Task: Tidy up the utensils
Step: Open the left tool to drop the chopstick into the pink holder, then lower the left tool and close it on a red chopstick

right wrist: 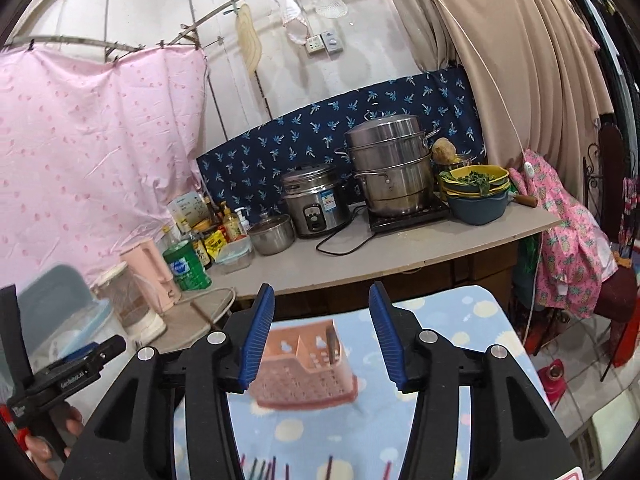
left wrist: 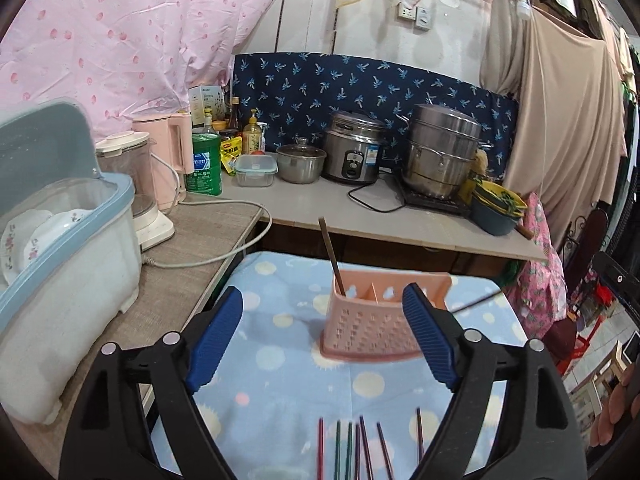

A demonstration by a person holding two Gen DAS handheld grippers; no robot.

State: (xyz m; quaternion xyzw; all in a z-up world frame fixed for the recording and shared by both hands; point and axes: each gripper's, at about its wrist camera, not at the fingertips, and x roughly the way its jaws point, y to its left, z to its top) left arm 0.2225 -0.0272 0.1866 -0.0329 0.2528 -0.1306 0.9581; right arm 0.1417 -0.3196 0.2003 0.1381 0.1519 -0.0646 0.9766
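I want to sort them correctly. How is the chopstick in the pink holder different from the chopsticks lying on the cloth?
The brown chopstick stands tilted inside the pink holder; the loose chopsticks lie flat on the cloth. It is single and plain brown; they are several, in red, green and dark colours. All are long and thin.

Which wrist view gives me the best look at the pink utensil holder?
The left wrist view: the pink utensil holder is sharp, its compartments visible, one chopstick standing inside. In the right wrist view it is motion-blurred and partly behind a blue finger pad.
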